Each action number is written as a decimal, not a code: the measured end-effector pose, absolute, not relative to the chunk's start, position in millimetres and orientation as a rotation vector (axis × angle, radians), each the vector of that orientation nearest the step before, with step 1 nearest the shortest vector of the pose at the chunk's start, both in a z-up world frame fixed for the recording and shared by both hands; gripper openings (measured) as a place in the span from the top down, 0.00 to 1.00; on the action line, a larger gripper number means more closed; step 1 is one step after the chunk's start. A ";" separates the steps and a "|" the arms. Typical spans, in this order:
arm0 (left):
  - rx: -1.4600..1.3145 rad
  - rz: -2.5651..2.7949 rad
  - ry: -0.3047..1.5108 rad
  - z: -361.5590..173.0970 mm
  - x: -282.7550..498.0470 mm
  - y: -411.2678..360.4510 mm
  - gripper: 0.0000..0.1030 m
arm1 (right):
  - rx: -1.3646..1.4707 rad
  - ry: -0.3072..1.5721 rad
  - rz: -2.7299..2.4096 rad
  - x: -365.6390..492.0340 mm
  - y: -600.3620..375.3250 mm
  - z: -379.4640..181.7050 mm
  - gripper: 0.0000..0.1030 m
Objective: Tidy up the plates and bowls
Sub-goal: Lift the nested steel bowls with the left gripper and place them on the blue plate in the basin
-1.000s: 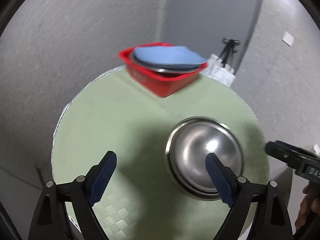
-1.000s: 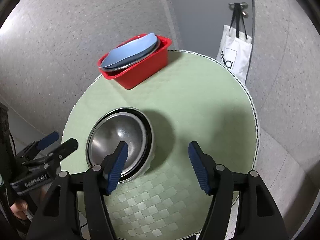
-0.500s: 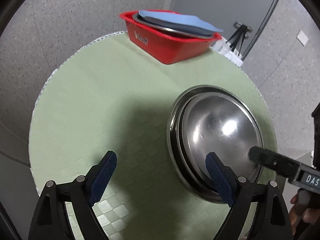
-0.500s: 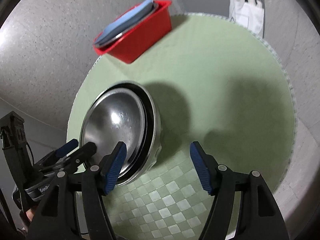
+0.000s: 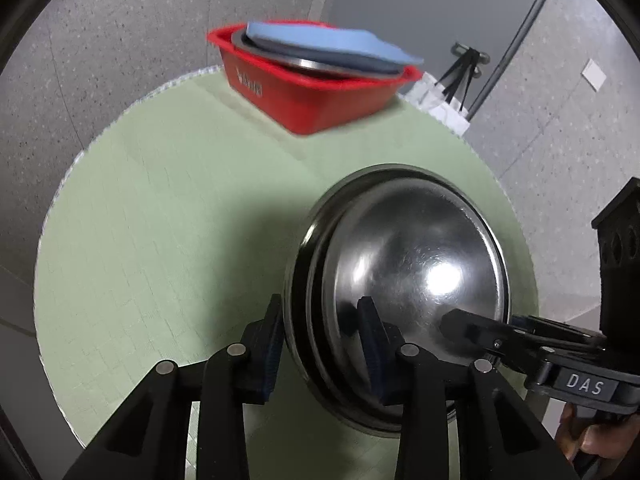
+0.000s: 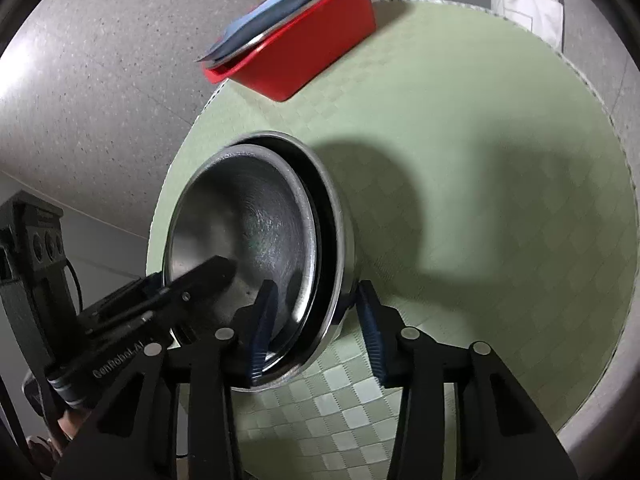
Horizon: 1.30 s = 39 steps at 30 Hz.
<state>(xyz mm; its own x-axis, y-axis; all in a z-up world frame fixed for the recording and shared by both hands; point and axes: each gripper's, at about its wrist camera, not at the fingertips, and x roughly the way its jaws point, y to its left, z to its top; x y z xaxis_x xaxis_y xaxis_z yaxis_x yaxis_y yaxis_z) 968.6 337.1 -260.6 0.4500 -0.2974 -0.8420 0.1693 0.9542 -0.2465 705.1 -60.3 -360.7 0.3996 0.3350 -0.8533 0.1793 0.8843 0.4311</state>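
A stack of nested steel bowls [image 5: 412, 280] stands on the round green table [image 5: 168, 220]; it also shows in the right wrist view [image 6: 248, 240]. My left gripper [image 5: 320, 340] is shut on the stack's left rim, one finger inside and one outside. My right gripper [image 6: 312, 328] is shut on the opposite rim, and shows in the left wrist view [image 5: 472, 328]. A red tub [image 5: 320, 92] at the table's far edge holds a steel plate and a blue plate [image 5: 328, 44] tilted on top; the tub also shows in the right wrist view [image 6: 304, 56].
A white bag [image 6: 528, 4] hangs beyond the table's far edge, by a grey wall. The table's rim [image 6: 616, 152] curves around on the right. The floor is speckled grey.
Both grippers have moved in and shut on opposite rims of the steel bowl stack. They were open and apart from it before.
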 end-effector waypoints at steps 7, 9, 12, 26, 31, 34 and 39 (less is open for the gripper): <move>-0.174 -0.289 0.971 -221.3 981.9 348.6 0.70 | 0.467 1.101 0.135 727.9 -70.6 -319.7 0.71; -0.179 -0.281 0.942 -210.3 989.7 350.2 0.71 | 0.461 1.083 0.147 740.1 -72.8 -309.1 0.71; -0.186 -0.265 0.906 -191.1 1008.9 351.6 0.71 | 0.445 1.056 0.159 760.2 -78.4 -292.1 0.71; -0.225 -0.213 0.867 -164.7 1161.2 352.6 0.69 | 0.393 0.983 0.179 910.7 -93.4 -251.9 0.71; -0.224 -0.192 0.963 -201.2 1208.8 349.9 0.69 | 0.382 1.051 0.146 947.6 -99.6 -278.0 0.71; -0.226 -0.179 1.006 -219.5 1224.4 347.2 0.69 | 0.390 1.085 0.144 958.6 -104.4 -293.8 0.71; -0.224 -0.167 1.046 -233.5 1242.7 340.4 0.68 | 0.390 1.111 0.127 968.7 -106.8 -309.5 0.71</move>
<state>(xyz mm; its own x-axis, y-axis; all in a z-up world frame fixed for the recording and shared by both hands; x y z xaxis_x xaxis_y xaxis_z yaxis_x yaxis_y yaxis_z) 1242.7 340.4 -233.5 0.4917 -0.2427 -0.8362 0.0306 0.9646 -0.2619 968.7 -106.8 -309.5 0.4450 0.2916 -0.8467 0.0934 0.9253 0.3677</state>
